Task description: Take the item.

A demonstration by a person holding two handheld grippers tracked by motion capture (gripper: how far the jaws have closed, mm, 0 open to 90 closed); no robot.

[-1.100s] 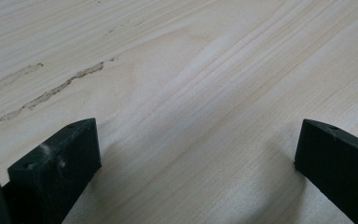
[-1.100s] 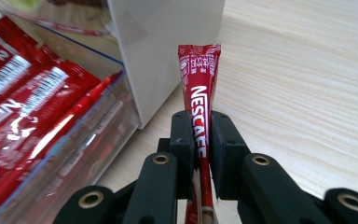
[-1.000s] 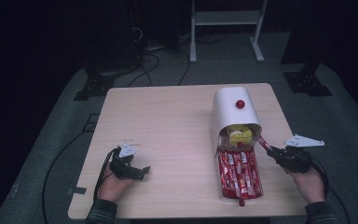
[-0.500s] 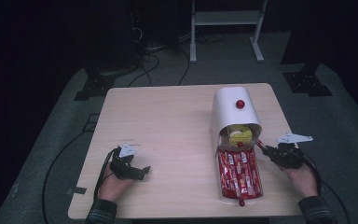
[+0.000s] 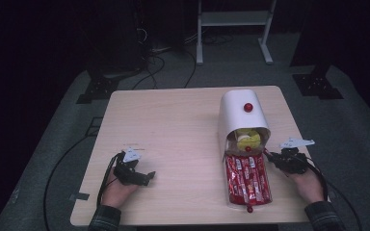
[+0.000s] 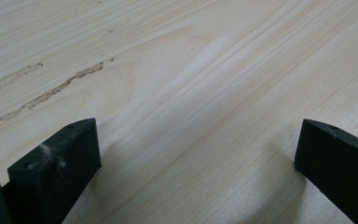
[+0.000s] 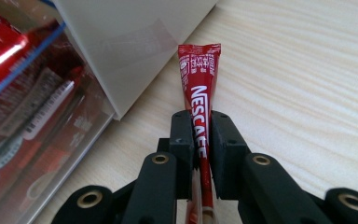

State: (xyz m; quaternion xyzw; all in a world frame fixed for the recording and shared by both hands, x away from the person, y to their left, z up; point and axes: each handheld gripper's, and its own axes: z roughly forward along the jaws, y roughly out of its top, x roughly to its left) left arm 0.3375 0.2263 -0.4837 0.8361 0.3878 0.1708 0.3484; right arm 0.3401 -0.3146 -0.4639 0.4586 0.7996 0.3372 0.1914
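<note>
Beside right gripper [image 7: 200,126] | white cover [image 5: 241,115] | red sachet [image 7: 200,88] clamped

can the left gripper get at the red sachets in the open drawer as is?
Probably yes. The left gripper is open with nothing between its jaws, and bare table lies between it and the sachets in the drawer, whose top is uncovered.

Pale matt wood-grain table [image 6: 205,93] (faint scuffs), glossy red foil sachet [image 7: 200,93], clear shiny plastic tray [image 7: 42,154].
</note>
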